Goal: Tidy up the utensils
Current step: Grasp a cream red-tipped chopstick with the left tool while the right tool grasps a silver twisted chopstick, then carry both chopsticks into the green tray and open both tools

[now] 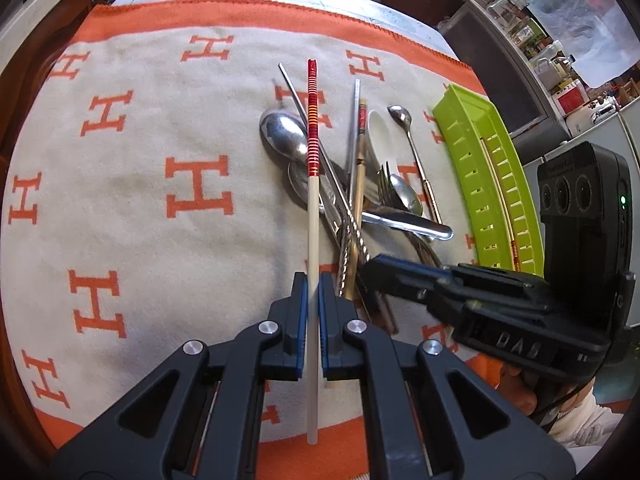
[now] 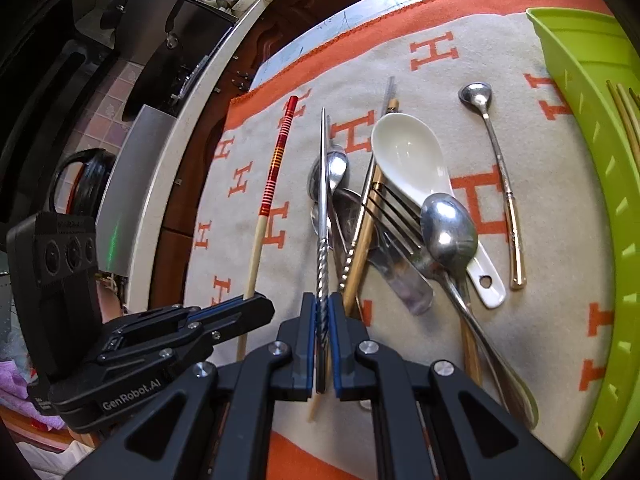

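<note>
The left gripper (image 1: 314,292) is clenching the red-banded chopstick (image 1: 312,184) on its pale shaft, the banded end jutting ahead of the jaws. The right gripper (image 2: 323,312) is gripping the metal chopstick (image 2: 322,216) at its twisted section, over the utensil pile (image 2: 400,216) just ahead. Both sticks look light and stiff; the steel one seems slippery, so the ridged twist suits holding. The green tray (image 2: 592,80) is sitting off to its right

Left gripper (image 1: 314,292) jaws clamped; right gripper (image 2: 323,312) jaws clamped
</note>
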Demonstrator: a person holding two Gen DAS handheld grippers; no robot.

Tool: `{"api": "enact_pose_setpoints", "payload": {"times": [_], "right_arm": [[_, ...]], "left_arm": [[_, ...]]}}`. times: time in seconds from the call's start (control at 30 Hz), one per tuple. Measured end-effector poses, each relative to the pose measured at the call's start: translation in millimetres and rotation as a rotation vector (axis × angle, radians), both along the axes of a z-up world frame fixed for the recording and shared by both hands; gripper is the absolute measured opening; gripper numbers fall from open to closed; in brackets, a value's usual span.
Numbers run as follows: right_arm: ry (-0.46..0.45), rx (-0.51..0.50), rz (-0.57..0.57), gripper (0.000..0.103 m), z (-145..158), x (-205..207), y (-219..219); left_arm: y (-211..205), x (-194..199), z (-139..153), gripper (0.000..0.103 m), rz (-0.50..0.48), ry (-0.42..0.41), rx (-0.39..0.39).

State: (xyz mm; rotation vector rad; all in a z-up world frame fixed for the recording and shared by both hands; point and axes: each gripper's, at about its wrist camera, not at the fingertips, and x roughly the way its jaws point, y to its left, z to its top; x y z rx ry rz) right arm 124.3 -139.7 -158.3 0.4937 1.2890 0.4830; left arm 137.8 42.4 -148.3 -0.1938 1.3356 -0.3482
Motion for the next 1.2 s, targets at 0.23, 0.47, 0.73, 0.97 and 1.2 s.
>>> {"api": "enact_pose_setpoints", "payload": {"times": [0.23, 0.47, 0.73, 0.97, 1.2], "right_arm": [[0.047, -0.076, 0.124, 0.006, -4.0, -3.2, 25.0], [0.077, -0.126, 0.189, 0.008, -11.0, -2.2, 42.3], [0.059, -0.169, 0.227, 0.007, -11.9, 0.0, 57.1], [0.109, 0.014, 0.250, 0.005, -16.3, -6.4, 54.1], [0.117, 0.077, 0.156, 0.005, -10.1, -12.4, 26.6]], "left_arm": [[7.1, -5.3, -4.2, 0.003, 0.026, 0.011, -0.001], [13.9, -4.3, -11.2, 0.003, 0.038, 0.028, -0.007], [16.6, -2.2, -14.7, 0.003, 0.037, 0.035, -0.020], [20.2, -3.4, -4.2, 0.003, 0.044, 0.015, -0.038], [18.5, -6.8, 22.4, 0.003, 0.051, -0.037, -0.048]]}}
